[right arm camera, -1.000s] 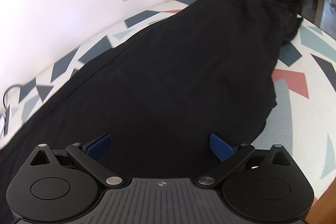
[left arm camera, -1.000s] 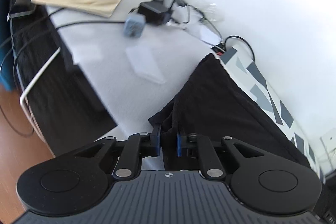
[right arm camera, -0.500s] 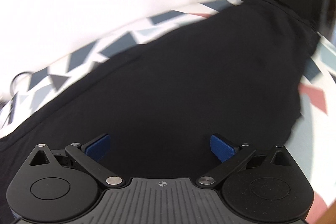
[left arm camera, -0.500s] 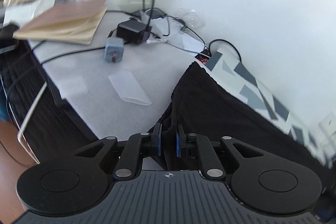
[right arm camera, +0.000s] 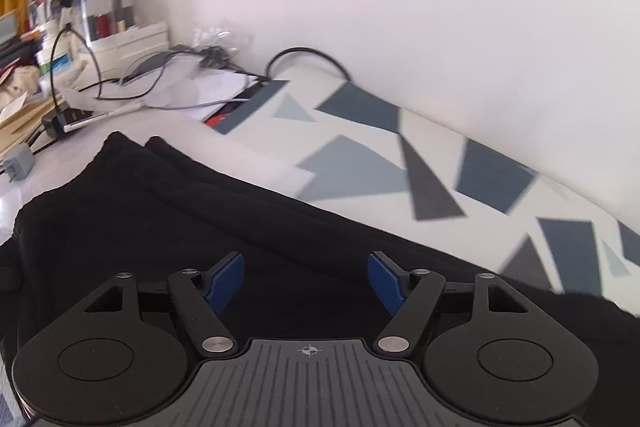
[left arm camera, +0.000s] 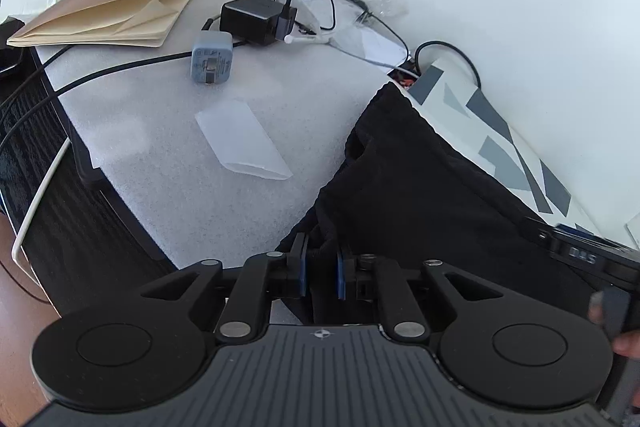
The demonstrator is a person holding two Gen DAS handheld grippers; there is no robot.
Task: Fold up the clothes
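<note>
A black garment (left arm camera: pixel 420 195) lies along a cloth with grey triangles (left arm camera: pixel 496 143) by the white wall. My left gripper (left arm camera: pixel 320 277) is shut on the garment's near edge, a fold of black fabric pinched between its blue pads. In the right wrist view the same garment (right arm camera: pixel 168 219) fills the lower left. My right gripper (right arm camera: pixel 306 281) is open and empty, hovering just over the black fabric. The right gripper's body shows at the right edge of the left wrist view (left arm camera: pixel 592 263).
A white foam-covered desk (left arm camera: pixel 168 131) holds a grey plug adapter (left arm camera: pixel 212 62), a black charger (left arm camera: pixel 256 18), cables, a clear plastic sleeve (left arm camera: pixel 240 141) and tan folders (left arm camera: pixel 108 13). Bottles and clutter stand at the back. The desk edge drops to the floor at left.
My right gripper has swung left, from facing the wall sockets and the garment's far end to facing the desk end. My left gripper keeps its grip and has shifted slightly.
</note>
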